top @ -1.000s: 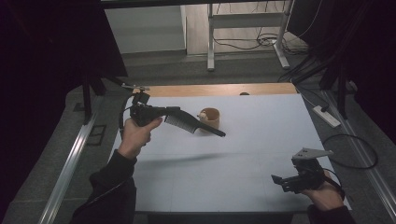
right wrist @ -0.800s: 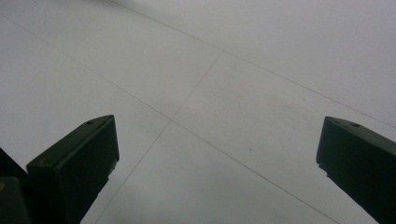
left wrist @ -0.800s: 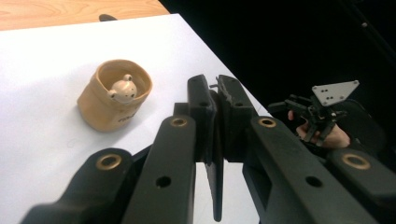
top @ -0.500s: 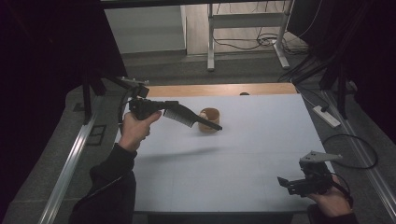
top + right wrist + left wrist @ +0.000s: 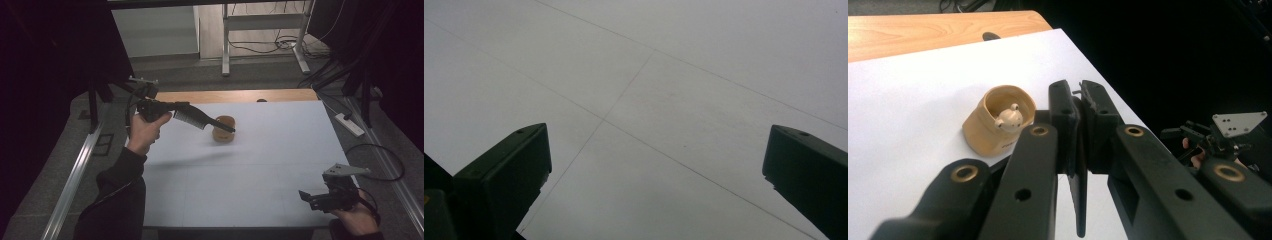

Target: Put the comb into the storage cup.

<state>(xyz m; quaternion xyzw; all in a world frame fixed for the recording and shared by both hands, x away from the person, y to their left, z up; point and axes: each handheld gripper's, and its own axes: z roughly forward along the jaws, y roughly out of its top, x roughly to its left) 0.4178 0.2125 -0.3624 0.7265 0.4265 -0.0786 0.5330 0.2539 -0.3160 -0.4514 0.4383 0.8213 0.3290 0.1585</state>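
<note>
Comb [image 5: 202,120] pinched in left gripper [image 5: 1078,107], held above table [image 5: 260,165] at upper left of high view, long axis toward centre, tip over tan cup [image 5: 224,129]. Right gripper [image 5: 312,197], lower right, jaws spread, empty, well apart.

Dim room, dark surrounds, white tabletop [image 5: 260,170] evenly lit from above with a soft streak shadow under the left tool [image 5: 160,107], high view grainy, left gripper view's near jaws blurred, right gripper view flat grey, low contrast.
</note>
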